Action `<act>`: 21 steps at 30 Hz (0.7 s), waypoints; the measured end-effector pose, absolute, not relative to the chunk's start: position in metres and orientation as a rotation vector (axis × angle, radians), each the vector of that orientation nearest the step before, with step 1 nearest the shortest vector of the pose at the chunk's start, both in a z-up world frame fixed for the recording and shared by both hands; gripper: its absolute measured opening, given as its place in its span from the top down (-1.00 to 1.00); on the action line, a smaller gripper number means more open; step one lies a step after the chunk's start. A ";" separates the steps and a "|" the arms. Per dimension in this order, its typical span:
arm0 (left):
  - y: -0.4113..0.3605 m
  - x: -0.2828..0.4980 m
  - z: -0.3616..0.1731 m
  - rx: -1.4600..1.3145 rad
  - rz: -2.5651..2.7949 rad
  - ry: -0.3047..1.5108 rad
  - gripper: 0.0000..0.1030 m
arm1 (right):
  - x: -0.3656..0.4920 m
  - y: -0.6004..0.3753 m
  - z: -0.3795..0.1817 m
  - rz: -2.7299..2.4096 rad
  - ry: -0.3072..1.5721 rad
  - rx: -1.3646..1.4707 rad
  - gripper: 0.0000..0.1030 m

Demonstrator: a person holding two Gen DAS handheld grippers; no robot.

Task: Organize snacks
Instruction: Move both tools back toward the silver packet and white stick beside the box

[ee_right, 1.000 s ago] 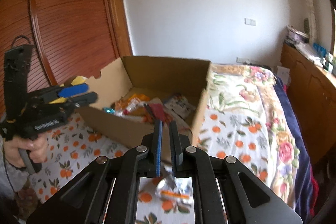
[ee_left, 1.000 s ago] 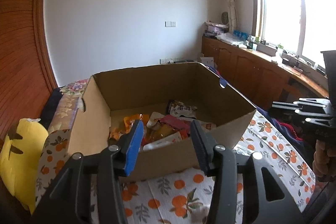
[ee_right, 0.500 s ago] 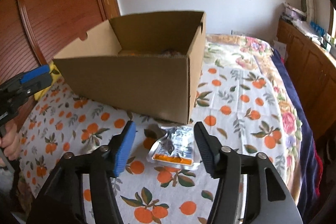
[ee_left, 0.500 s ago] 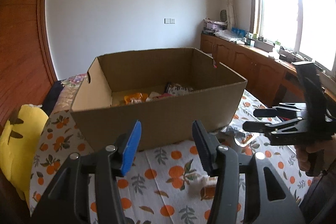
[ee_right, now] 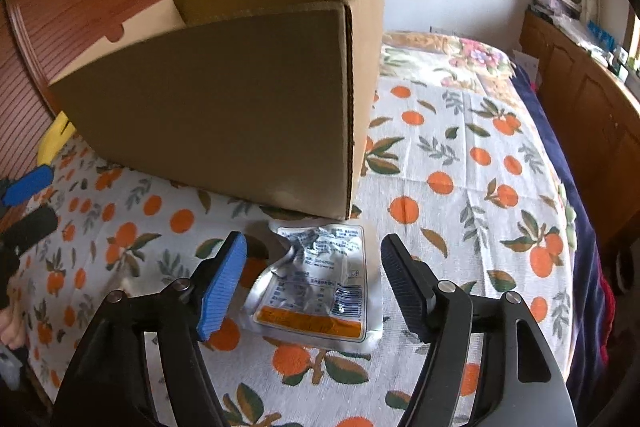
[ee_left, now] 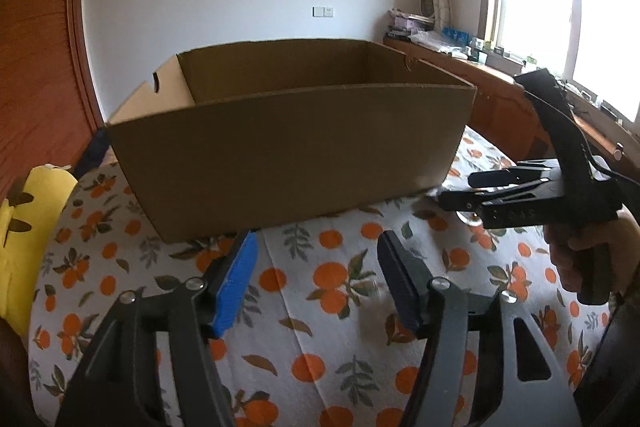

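A brown cardboard box (ee_left: 288, 151) (ee_right: 224, 99) stands on the orange-print bedspread; its contents are hidden behind the near wall. A silver snack pouch (ee_right: 316, 287) with an orange band lies flat on the cloth just in front of the box's near corner. My right gripper (ee_right: 312, 251) hovers over it, jaws opening, one finger either side of the pouch and not touching it. My left gripper (ee_left: 318, 247) hangs low in front of the box, jaws opening, with only bedspread between them. The right gripper (ee_left: 472, 193) also shows at the right of the left wrist view, held by a hand (ee_left: 588, 251).
A yellow plush toy (ee_left: 28, 227) lies at the left of the bed by the wooden wardrobe (ee_left: 36, 47). A wooden counter (ee_left: 492, 83) with clutter runs under the window on the right. The bedspread (ee_right: 460, 167) to the right of the box is bare.
Both grippers have dropped lower, so the box's inside is out of sight. The right gripper went from shut to wide open over the silver pouch. The left jaws have spread wider.
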State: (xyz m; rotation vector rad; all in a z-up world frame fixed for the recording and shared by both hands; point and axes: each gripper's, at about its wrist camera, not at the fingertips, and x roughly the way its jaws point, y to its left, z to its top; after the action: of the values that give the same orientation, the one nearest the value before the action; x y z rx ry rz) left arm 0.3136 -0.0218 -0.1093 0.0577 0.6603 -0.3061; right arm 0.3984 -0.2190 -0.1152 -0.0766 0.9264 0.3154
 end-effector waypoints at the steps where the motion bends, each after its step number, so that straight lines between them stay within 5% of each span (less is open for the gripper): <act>1: -0.024 0.313 -0.111 0.062 -0.310 0.664 -0.23 | 0.399 -0.219 -0.117 0.314 0.933 -0.076 -0.39; 21: -0.050 0.305 -0.119 0.137 -0.442 0.710 -0.30 | 0.373 -0.225 -0.128 0.339 0.971 -0.153 -0.14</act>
State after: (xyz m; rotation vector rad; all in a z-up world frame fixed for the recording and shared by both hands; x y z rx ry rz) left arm 0.3051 -0.0503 -0.1188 0.1372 0.7102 -0.4415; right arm 0.3731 -0.2254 -0.1283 -0.1534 0.9712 0.3394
